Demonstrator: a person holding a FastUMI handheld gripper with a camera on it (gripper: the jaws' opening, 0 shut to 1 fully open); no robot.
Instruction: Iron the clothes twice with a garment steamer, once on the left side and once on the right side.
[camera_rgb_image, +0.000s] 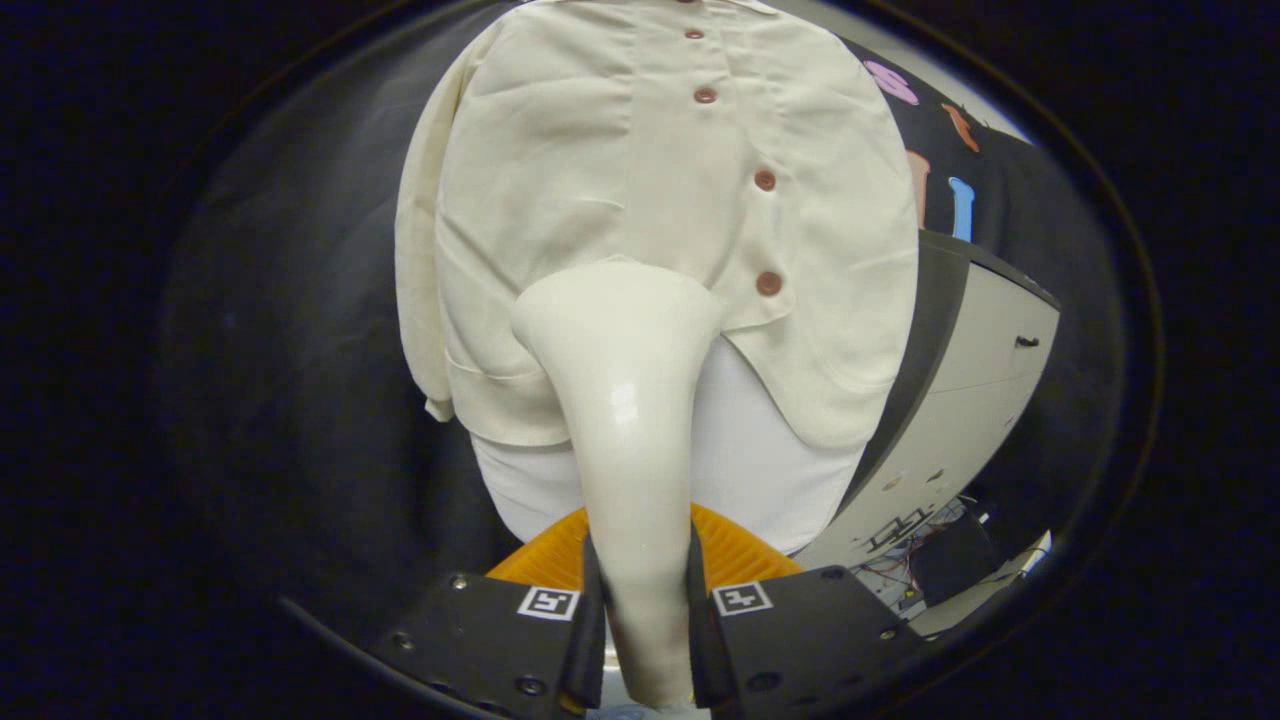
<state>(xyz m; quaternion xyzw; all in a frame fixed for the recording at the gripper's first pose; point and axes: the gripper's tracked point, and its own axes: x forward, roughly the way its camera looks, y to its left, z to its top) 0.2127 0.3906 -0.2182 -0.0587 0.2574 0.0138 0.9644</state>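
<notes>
Right now the gripper (645, 610) is clenched on the handle of the cream garment steamer (625, 400), both fingers pressing its sides. Its flared head sits against the lower front of the cream buttoned shirt (620, 180), just left of the button row, above a white underlayer (760, 460).

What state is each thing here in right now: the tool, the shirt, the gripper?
Gripper: shut on the garment steamer, both fingers pressing its handle.
Garment steamer: held upright, its wide head against the lower front of the shirt, left of the button row.
Shirt: hanging, buttoned down the front, lightly creased.
White undershirt: hanging out below the shirt's hem.
Cabinet: its door closed.
</notes>
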